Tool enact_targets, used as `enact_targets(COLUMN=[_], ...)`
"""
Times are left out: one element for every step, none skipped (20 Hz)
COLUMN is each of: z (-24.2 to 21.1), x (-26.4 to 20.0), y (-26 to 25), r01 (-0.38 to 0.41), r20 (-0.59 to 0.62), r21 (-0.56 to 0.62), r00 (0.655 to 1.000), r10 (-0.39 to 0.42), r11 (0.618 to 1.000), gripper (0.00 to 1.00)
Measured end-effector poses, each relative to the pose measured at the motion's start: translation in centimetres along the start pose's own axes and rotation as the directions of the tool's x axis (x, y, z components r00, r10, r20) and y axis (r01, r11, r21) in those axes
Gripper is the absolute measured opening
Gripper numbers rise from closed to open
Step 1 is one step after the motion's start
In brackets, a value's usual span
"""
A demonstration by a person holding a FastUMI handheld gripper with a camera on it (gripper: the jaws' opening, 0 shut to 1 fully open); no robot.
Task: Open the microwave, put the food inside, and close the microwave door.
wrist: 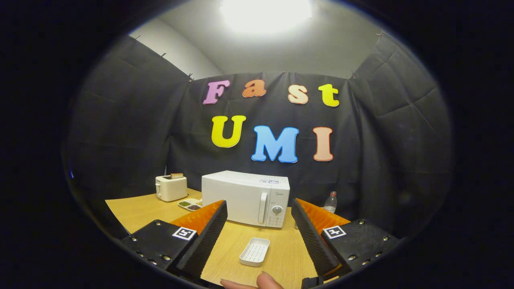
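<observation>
Claw [259, 224] wide open, gripping nothing. White tray [254, 251] on table [140, 212] btwn its fingers; microwave [245, 197], door shut, just beyond. Toaster [171, 188] further off, left of microwave.

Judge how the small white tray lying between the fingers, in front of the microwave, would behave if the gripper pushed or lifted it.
The white tray looks like thin, shallow plastic, so it is probably light and stiff. Lying flat on the smooth wooden table, it would likely slide rather than tip. Its low rim offers little to pinch, so the open gripper might slip off.
</observation>
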State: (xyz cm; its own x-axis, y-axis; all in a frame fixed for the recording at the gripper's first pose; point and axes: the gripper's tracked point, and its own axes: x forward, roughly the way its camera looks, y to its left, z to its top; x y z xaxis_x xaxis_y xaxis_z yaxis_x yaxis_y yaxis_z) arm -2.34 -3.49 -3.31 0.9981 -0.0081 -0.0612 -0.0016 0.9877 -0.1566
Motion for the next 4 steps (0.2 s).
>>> enact_targets(z=[-0.03, 0.01, -0.01, -0.10], x=[-0.02, -0.01, 0.04, 0.04], y=[-0.06, -0.09, -0.07, 0.00], r01=[0.001, 0.002, 0.002, 0.000], r20=[0.000, 0.001, 0.001, -0.002], r21=[0.002, 0.006, 0.009, 0.010], r00=[1.000, 1.000, 1.000, 1.000], r10=[-0.001, -0.002, -0.002, 0.000], r11=[1.000, 1.000, 1.000, 1.000], gripper=[0.99, 0.99, 0.99, 0.99])
